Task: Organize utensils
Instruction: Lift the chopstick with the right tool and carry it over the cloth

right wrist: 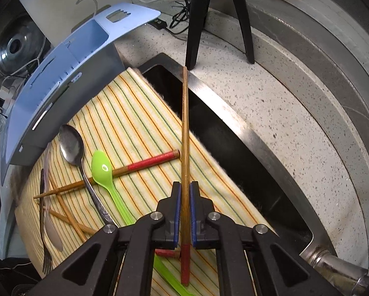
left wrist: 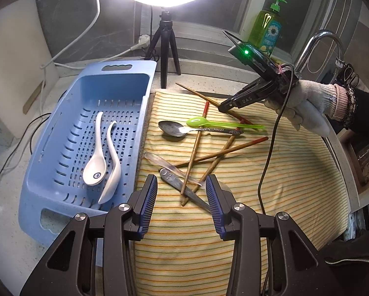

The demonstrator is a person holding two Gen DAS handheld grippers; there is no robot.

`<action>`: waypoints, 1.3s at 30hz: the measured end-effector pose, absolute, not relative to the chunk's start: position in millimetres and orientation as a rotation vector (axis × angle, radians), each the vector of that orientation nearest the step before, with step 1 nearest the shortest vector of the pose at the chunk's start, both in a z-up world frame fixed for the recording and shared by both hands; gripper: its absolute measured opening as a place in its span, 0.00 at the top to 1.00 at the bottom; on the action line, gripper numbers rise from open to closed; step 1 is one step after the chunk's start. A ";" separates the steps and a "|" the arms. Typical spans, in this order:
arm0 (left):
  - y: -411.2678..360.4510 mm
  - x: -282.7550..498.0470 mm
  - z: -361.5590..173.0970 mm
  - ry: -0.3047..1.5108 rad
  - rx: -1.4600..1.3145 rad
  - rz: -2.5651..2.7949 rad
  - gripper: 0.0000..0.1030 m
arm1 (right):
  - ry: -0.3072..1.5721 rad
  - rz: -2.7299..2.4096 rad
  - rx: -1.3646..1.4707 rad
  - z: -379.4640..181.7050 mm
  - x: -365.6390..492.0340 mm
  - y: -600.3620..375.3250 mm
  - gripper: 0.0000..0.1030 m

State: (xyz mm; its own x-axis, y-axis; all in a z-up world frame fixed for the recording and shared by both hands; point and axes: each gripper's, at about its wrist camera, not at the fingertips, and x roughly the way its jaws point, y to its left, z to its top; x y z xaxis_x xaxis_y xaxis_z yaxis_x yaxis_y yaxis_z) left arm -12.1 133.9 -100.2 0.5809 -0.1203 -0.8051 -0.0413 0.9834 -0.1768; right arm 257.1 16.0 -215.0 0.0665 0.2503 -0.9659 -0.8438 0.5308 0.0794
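Covering the sink (right wrist: 246,133), striped cloth (left wrist: 295,172) beside speckled stone counter (right wrist: 295,98)

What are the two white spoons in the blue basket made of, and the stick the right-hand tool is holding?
White spoons: likely glazed ceramic, with a glossy, thick look and a printed blue mark, though melamine is possible. Chopstick in the right gripper: wood or bamboo with visible grain and a red-coated end. Blue basket: matte moulded plastic.

Both wrist views look down, sharing the striped cloth (left wrist: 233,222) (right wrist: 135,113).

Right tongs (right wrist: 185,206) clamp a red-ended chopstick (right wrist: 184,133) above the striped cloth (right wrist: 125,113)
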 end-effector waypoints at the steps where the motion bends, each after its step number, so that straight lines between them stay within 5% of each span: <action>1: 133.2 -12.7 -100.2 0.951 -0.184 -0.049 0.62 | 1.239 0.902 -0.608 -215.1 256.1 14.2 0.94; 25: 86.6 -4.8 -96.8 0.947 -0.116 -0.238 0.62 | 1.341 0.777 -0.457 -206.7 177.4 -130.0 0.94; 39: 49.3 12.7 -108.3 0.986 -0.062 -0.352 0.62 | 1.281 0.763 -0.653 -198.0 101.8 -196.8 0.94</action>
